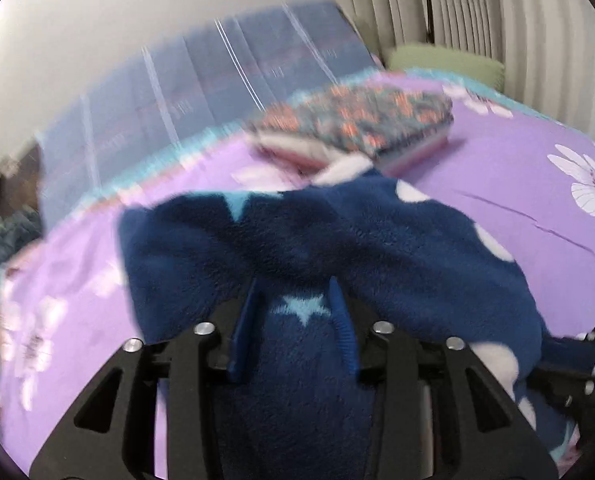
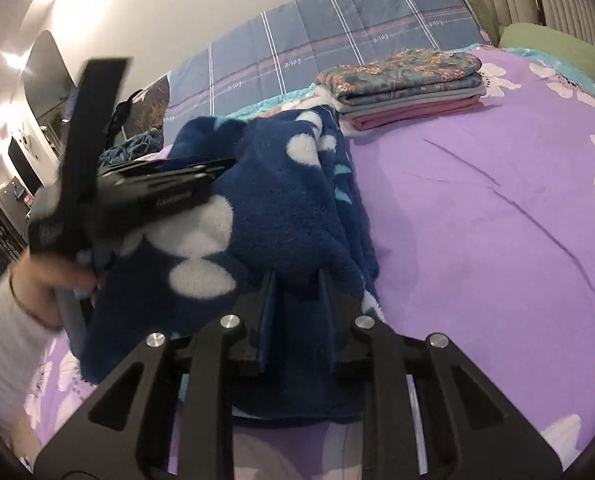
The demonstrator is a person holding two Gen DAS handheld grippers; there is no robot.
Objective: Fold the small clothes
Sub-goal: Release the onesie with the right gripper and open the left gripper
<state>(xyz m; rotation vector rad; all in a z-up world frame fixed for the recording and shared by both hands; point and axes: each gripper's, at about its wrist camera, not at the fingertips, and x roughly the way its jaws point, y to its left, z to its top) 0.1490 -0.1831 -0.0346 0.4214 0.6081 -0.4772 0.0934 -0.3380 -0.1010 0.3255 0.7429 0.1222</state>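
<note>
A navy fleece garment (image 1: 297,240) with white dots and light-blue stars is bunched up above the purple bed. My left gripper (image 1: 295,292) is shut on a fold of it, the fabric pinched between its blue fingers (image 1: 343,320). My right gripper (image 2: 297,280) is shut on another fold of the same garment (image 2: 281,208). In the right wrist view the left gripper's black body (image 2: 153,196) and the hand holding it are at the left, against the garment.
A purple floral bedspread (image 2: 477,220) covers the bed. A stack of folded clothes (image 2: 409,84) with a floral piece on top lies at the far side, also in the left wrist view (image 1: 357,128). A blue plaid blanket (image 2: 337,32) and a green cushion (image 2: 553,44) lie behind.
</note>
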